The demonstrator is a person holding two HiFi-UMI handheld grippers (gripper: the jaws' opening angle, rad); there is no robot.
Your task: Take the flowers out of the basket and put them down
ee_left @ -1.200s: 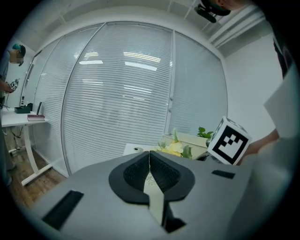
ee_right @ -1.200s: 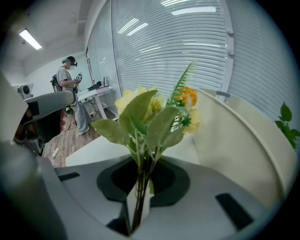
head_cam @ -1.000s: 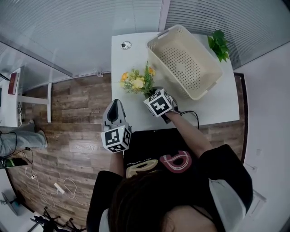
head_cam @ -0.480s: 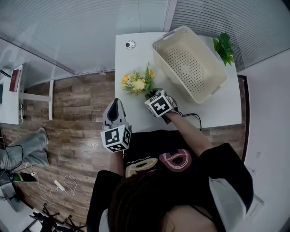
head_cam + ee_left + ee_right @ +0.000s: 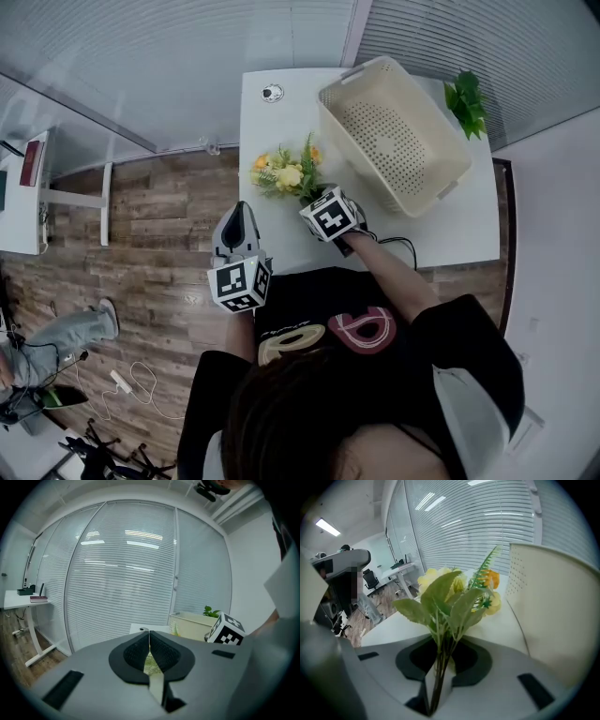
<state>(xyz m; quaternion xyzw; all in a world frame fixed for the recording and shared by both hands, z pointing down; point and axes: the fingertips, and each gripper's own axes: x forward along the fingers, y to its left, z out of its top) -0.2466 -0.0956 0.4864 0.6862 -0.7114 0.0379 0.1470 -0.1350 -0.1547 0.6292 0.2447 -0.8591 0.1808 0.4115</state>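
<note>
My left tongs (image 5: 238, 209) hang pressed together and empty, beside the desk's (image 5: 281, 122) left edge. My right tongs (image 5: 314, 193) are opening, the stems loose between them; the flowers (image 5: 286, 172) lie on the desk, just left of the basket (image 5: 343, 141).

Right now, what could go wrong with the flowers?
1. The jaws of the right gripper are opening with the stems of the flowers between them. Pulling back could snag the stems and drag the bunch.
2. The blooms lie near the edge of the table, so a nudge might send them to the floor.
3. The basket stands close beside that gripper and could get bumped.
</note>
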